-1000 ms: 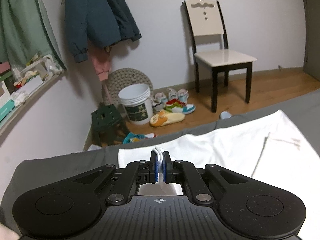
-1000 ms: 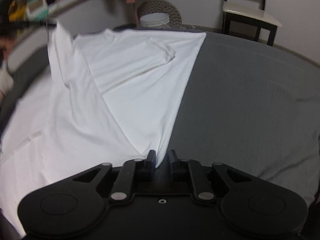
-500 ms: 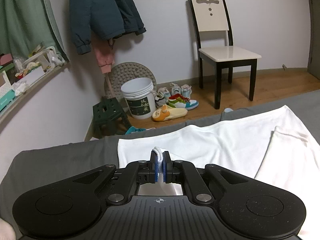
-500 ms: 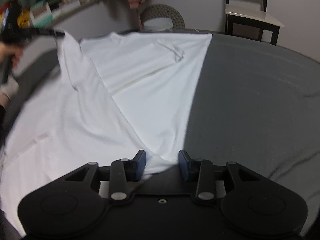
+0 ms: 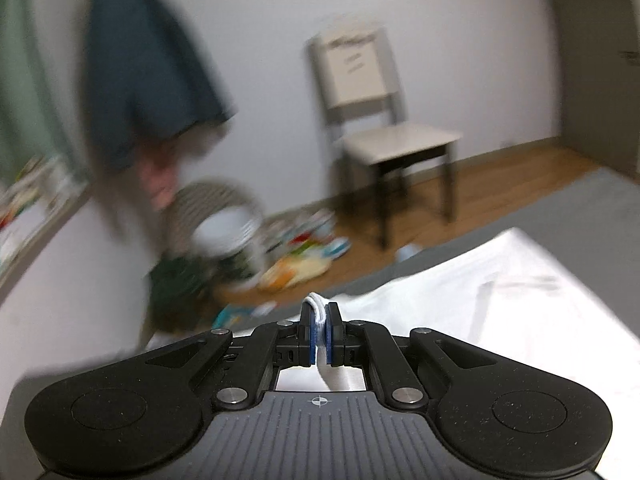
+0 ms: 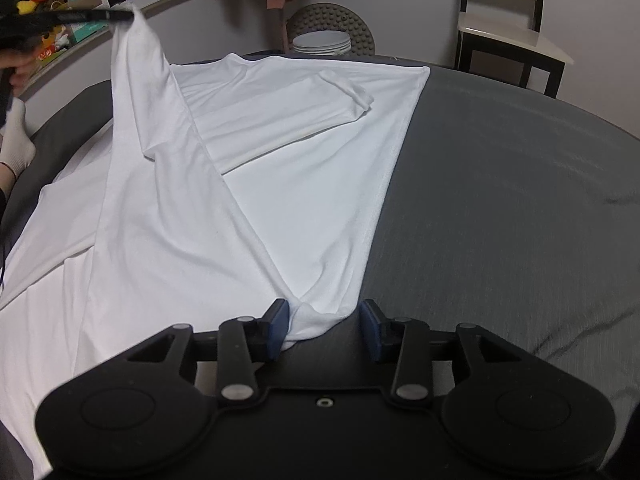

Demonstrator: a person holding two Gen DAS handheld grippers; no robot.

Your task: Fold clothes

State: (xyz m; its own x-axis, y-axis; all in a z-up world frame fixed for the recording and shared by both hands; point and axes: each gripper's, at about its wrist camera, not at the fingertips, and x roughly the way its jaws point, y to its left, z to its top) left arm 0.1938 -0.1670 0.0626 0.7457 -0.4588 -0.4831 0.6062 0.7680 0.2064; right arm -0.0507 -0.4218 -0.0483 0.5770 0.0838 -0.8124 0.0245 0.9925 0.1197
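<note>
left gripper (image 5: 319, 334) pinching white T-shirt (image 6: 280, 168) shoulder | right gripper (image 6: 325, 326) spread, hem released | lay shoulder flat, taut

White shirt (image 6: 280, 184) spread on a grey bed (image 6: 500, 200). Right gripper (image 6: 324, 320) fingers spread around its near corner. Left gripper (image 6: 116, 16) lifts the far-left corner.

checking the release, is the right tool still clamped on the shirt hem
No, the right tool stands open, with the white shirt hem lying loose between its fingers.
</note>
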